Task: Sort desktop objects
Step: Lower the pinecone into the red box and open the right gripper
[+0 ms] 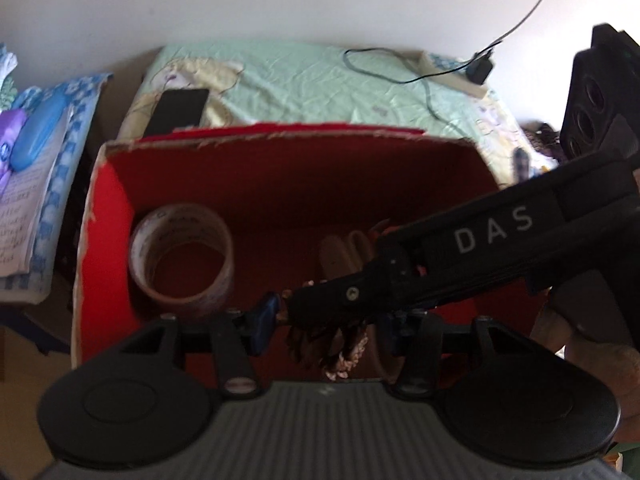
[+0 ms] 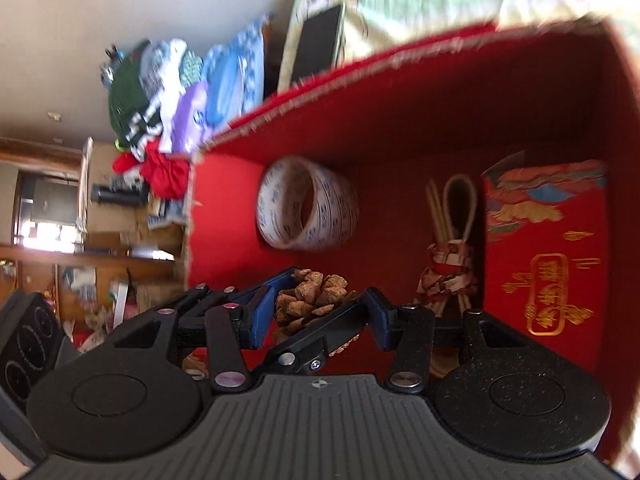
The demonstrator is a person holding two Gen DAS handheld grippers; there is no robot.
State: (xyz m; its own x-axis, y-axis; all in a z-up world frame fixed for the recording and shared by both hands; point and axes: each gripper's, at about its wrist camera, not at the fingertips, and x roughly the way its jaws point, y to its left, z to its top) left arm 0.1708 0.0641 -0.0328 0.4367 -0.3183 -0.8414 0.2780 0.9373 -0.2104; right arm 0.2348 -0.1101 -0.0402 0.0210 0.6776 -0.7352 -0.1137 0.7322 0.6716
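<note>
The right gripper (image 2: 316,312) pinches a pine cone (image 2: 310,300) low inside the red box (image 2: 440,92), ready for release, while the left gripper's (image 1: 324,320) fingers stand open.

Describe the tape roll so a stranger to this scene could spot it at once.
Find the open red box on the desk. The tape roll lies on its floor by the wall farthest from the red envelope. Unlike the scaly brown pine cone and the knotted cord nearby, it is a wide pale ring with printed tape and a hollow centre.
</note>
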